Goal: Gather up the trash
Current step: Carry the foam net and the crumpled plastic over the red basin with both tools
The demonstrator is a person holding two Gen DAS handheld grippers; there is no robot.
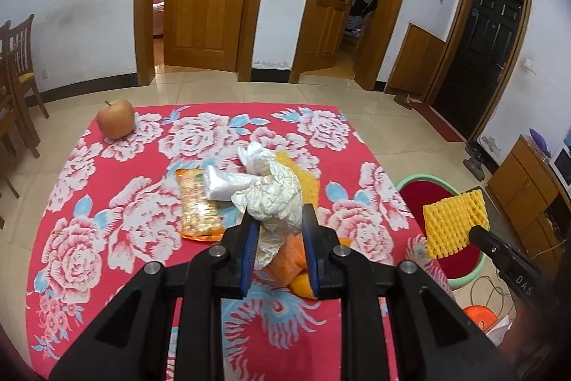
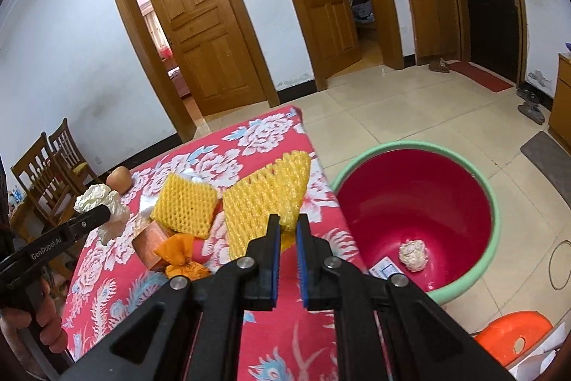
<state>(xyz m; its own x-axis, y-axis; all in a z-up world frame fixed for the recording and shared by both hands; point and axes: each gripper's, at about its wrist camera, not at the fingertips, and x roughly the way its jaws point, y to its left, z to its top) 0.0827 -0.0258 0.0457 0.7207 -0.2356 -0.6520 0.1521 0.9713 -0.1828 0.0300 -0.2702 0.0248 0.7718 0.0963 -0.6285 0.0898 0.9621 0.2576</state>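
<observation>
Floral-clothed desk (image 2: 257,145) beside basin (image 2: 494,199) on floor. Right hand-held gripper (image 2: 285,231) pinched yellow foam net (image 2: 264,199), basin down to its right. Left hand-held gripper (image 1: 278,220) clamped crumpled white wrapper (image 1: 274,199), farther from basin.
</observation>
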